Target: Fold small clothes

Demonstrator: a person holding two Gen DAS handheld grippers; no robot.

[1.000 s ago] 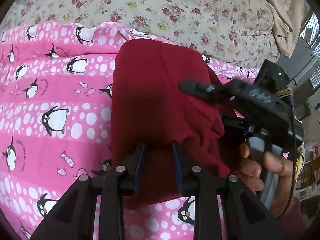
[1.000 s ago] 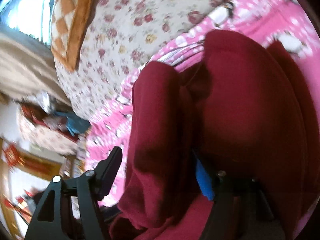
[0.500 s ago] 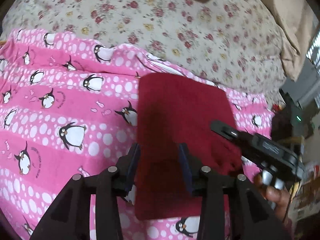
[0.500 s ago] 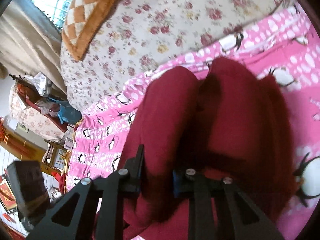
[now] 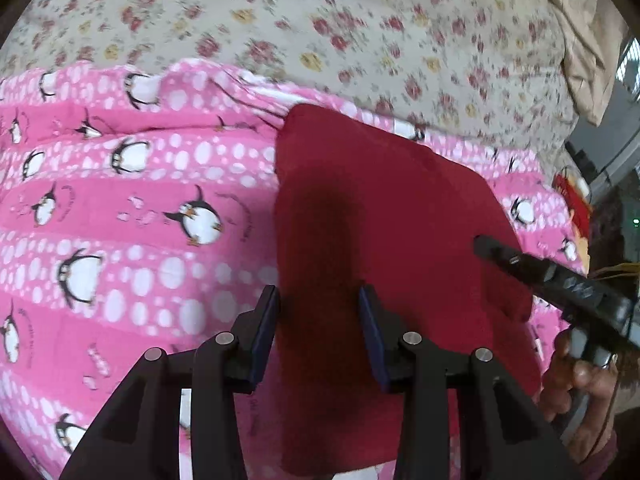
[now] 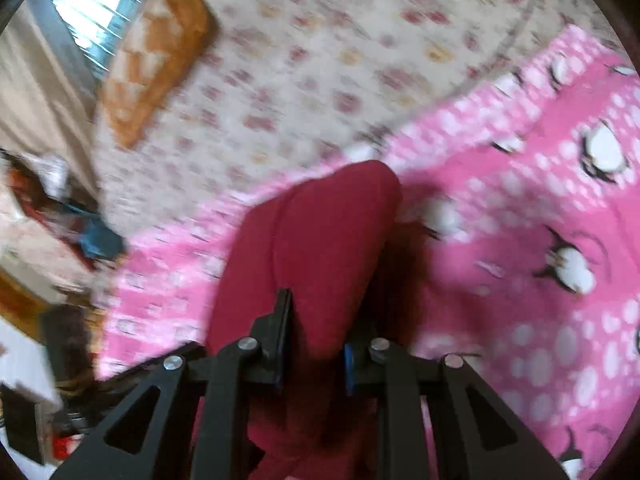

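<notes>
A dark red garment (image 5: 384,216) lies folded flat as a rough rectangle on the pink penguin blanket (image 5: 132,216). My left gripper (image 5: 318,332) hovers over its near left part with the jaws apart and nothing between them. The other gripper shows at the right edge of the left wrist view (image 5: 560,280), held in a hand. In the right wrist view the red garment (image 6: 320,236) runs away from my right gripper (image 6: 316,340), whose jaws stand apart above the cloth; whether they touch it is unclear in the blur.
A floral bedspread (image 5: 320,20) lies beyond the blanket. An orange checked cushion (image 6: 160,48) sits near a bright window. A beige curtain (image 5: 592,32) hangs at the far right. Cluttered furniture and red items (image 5: 576,208) stand beside the bed.
The red garment went from bunched and lifted by both grippers to lying flat on the blanket. Both grippers let go and drew back from it.
</notes>
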